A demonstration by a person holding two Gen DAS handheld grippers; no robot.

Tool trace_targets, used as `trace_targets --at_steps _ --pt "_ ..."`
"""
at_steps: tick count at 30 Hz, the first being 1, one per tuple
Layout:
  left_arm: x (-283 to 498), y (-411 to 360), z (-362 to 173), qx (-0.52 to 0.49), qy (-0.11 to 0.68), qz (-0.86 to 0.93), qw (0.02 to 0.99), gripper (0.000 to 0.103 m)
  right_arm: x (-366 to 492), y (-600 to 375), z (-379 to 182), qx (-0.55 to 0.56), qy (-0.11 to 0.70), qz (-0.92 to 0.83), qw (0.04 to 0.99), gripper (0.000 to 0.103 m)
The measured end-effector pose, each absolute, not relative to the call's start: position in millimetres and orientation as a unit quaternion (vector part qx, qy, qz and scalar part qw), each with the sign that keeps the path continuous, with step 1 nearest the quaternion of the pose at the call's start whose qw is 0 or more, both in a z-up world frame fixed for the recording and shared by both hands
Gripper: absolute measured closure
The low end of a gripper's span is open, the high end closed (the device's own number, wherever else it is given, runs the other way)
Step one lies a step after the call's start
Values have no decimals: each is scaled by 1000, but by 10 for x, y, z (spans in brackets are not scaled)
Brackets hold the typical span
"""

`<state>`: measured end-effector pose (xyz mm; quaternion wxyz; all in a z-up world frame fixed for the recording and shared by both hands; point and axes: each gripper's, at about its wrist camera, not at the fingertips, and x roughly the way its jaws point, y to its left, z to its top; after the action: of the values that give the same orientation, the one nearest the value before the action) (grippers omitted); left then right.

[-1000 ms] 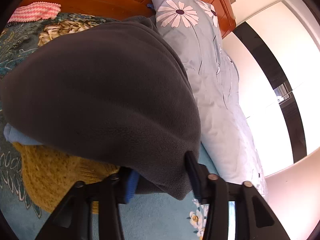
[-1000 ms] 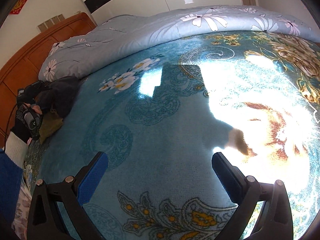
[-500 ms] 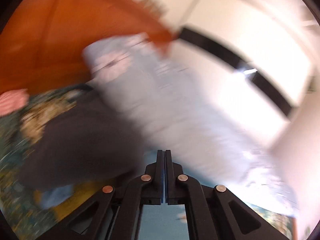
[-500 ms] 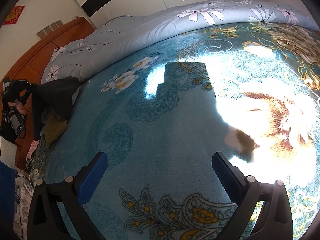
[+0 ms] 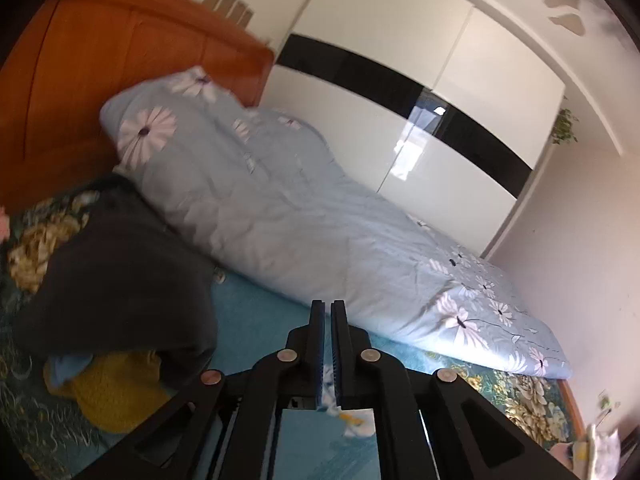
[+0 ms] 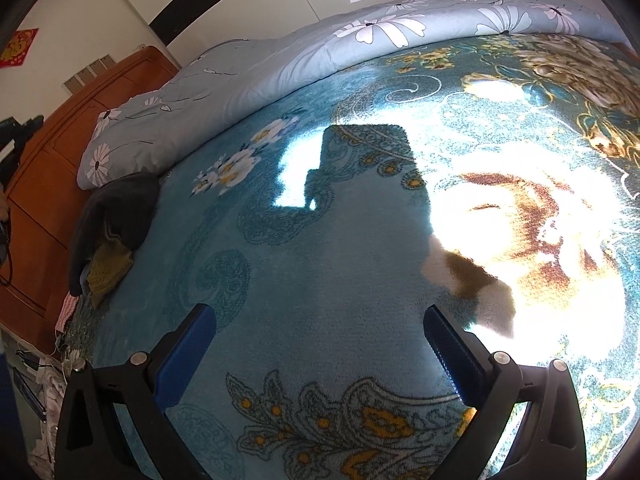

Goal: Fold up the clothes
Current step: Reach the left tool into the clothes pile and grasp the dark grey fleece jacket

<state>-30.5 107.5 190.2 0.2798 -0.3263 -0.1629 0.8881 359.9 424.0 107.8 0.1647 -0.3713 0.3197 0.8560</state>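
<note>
My left tongs (image 5: 327, 312) are pressed together, pinching nothing; my right tongs (image 6: 320, 322) are spread over the bed (image 6: 304, 280). The dark fleece (image 5: 116, 280) lies at the headboard corner.

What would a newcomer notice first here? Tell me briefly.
The pale blue daisy quilt bunched along the far side of the bed, against the orange headboard. Next, the dark grey fleece piled over a mustard knit near the headboard. In the right view, sunlight glares across the teal floral blanket.
</note>
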Motion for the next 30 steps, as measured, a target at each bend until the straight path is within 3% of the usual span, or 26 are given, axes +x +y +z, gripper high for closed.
trace_targets --at_steps 1,4,8,13,23,26,30 --pt "-376 864 1684 -343 -181 884 262 86 3598 4240 1068 -372 319 856 165 0" --pt "-415 24 1174 -367 -259 876 175 48 3581 4224 1046 -375 310 857 168 0" --pt "-489 -1011 699 -381 -344 855 78 34 3539 4184 1007 -382 291 859 175 0" --pt "-715 -1487 232 -399 -445 799 70 21 3475 4105 977 -393 257 862 191 0" --pt "-1047 -1485 -96 -369 -605 697 109 18 3480 4071 962 -394 247 863 197 0" --pt "-1092 -1447 102 -362 -579 726 84 19 3475 4074 959 -395 244 864 195 0" --pt "-1079 -1299 610 -328 -475 815 57 25 3478 4079 960 -396 244 864 192 0"
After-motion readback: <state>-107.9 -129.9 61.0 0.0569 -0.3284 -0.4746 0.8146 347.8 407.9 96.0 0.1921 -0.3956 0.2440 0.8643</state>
